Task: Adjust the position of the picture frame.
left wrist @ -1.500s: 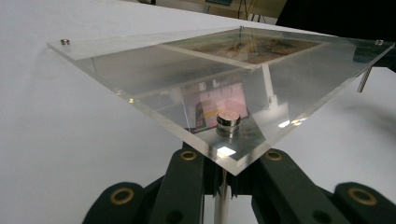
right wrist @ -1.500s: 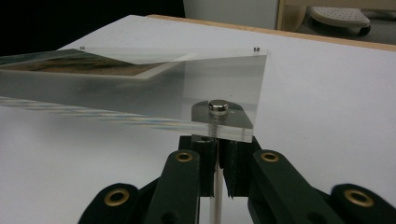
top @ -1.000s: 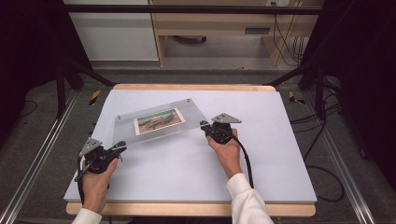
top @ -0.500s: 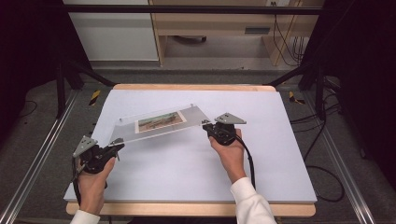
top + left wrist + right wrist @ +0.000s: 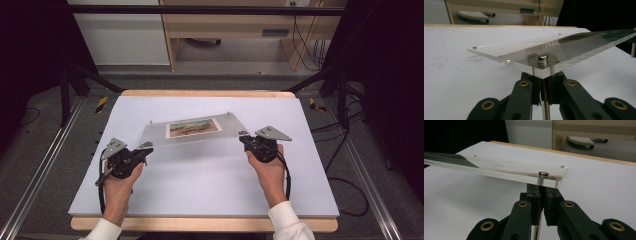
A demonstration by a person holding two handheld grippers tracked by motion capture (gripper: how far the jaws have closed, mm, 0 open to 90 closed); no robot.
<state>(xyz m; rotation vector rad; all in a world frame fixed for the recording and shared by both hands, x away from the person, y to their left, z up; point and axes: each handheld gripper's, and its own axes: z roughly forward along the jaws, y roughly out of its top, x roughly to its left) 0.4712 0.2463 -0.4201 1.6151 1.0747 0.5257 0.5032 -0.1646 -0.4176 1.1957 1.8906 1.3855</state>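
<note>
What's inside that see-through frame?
A landscape picture sits sandwiched inside the clear frame. Small metal studs pin the corners. The picture's back side is covered, so I cannot see it.

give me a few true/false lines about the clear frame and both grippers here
1. The clear acrylic frame is held off the white table. True.
2. The left gripper hangs open, away from the frame. False: it is shut on a near corner.
3. The right gripper is shut on the other near corner. True.
4. The frame holds no picture. False: a landscape picture sits inside it.
5. A silver stud sits at the corner by the right gripper. True.
</note>
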